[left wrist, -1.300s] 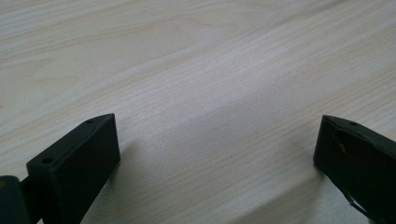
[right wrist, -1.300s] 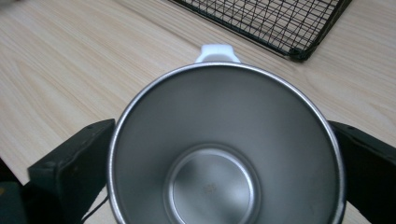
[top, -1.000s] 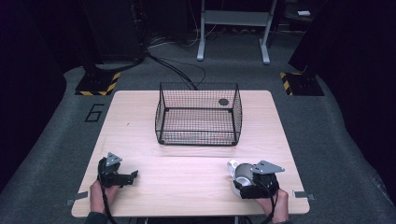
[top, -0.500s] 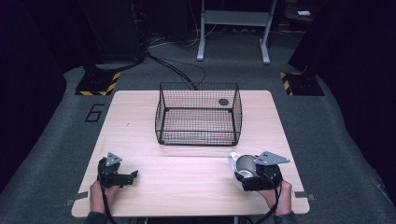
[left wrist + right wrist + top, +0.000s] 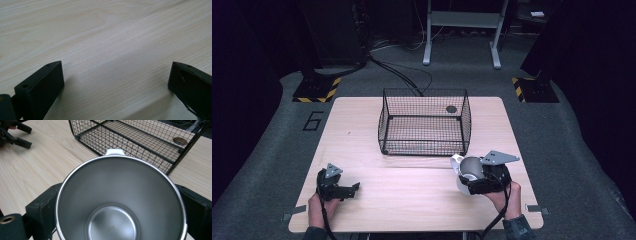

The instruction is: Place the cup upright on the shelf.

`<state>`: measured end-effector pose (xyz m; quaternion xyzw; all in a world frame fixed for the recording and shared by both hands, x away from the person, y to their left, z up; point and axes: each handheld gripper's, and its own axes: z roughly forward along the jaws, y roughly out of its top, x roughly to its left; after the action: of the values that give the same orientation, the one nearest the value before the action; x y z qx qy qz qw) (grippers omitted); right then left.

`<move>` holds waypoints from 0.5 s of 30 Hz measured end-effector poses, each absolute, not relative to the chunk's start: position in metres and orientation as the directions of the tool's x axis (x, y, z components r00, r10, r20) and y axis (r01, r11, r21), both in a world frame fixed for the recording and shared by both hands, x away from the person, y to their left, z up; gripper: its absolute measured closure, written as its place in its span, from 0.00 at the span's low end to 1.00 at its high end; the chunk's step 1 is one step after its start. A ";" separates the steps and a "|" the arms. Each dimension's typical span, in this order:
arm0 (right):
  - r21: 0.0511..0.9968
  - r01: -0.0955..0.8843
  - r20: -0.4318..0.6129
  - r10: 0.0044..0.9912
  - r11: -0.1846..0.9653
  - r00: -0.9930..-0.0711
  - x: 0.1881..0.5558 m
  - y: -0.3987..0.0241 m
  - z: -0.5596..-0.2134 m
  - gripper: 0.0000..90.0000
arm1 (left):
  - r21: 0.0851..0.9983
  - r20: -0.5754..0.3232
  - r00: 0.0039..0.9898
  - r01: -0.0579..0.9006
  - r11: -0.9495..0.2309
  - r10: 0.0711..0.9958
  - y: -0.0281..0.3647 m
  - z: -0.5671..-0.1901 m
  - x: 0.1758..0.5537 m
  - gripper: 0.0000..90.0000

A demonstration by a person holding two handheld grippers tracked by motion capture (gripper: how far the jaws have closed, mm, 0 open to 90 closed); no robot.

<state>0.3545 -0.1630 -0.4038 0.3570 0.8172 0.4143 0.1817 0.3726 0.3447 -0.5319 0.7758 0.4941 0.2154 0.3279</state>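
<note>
A shiny metal cup (image 5: 120, 202) with a small white handle tab sits between the jaws of my right gripper (image 5: 472, 177), which is shut on it; the cup (image 5: 468, 171) hangs just in front of the near right corner of the basket. Its inside is bare. A black wire basket (image 5: 424, 122) stands on the far middle of the wooden table (image 5: 412, 195), and nothing lies in it. My left gripper (image 5: 343, 190) rests low at the near left with jaws wide apart, and between them lies bare wood (image 5: 117, 75).
A round cable hole (image 5: 451, 109) in the table lies behind the basket's far right corner. The floor beyond holds black cables, a grey stand and yellow-black striped blocks. The table edges run close to both hands.
My right gripper has lifted the cup and carried it forward towards the basket's near right corner. The left gripper has stayed put.
</note>
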 end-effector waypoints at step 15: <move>0.816 0.402 -0.020 0.715 0.415 -0.699 0.365 -0.148 -0.377 0.06 | 0.720 0.010 0.418 0.628 -0.297 0.909 0.345 -0.532 0.372 0.00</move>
<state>0.3646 -0.1478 -0.3774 0.3406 0.8203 0.4201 0.1863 0.3723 0.3446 -0.5318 0.7760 0.4949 0.2149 0.3267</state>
